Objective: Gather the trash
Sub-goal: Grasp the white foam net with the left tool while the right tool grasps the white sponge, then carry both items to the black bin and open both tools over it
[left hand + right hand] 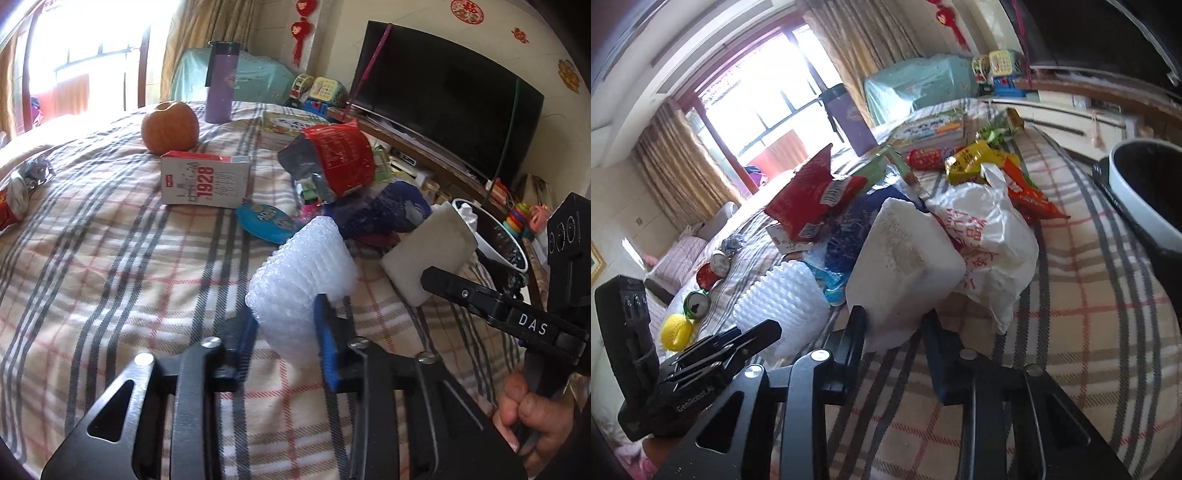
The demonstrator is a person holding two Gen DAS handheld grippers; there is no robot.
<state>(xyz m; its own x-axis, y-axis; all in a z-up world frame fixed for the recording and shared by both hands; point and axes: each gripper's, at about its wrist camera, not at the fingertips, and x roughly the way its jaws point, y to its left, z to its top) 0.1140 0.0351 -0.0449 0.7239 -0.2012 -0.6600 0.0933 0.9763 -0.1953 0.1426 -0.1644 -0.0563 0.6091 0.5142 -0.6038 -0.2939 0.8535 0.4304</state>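
Note:
A roll of white bubble wrap (303, 280) stands on the plaid bedcover (110, 258), and my left gripper (286, 314) is shut on it, blue pads (325, 332) pressing both sides. Just to its right lies a white foam block (428, 251), with my right gripper's black finger over its near corner. In the right wrist view my right gripper (895, 326) is shut on that foam block (905, 258); the bubble wrap (783, 299) sits to its left. A white-rimmed trash bin (1137, 206) stands off the bed's right edge.
More litter is heaped behind: a red snack bag (343, 158), a blue bag (384, 210), a white plastic bag (990, 236), and yellow (975, 158) and orange packets. A "1928" box (205, 181), an orange fruit (170, 127), a purple flask (221, 81) and cans (696, 304) lie further off.

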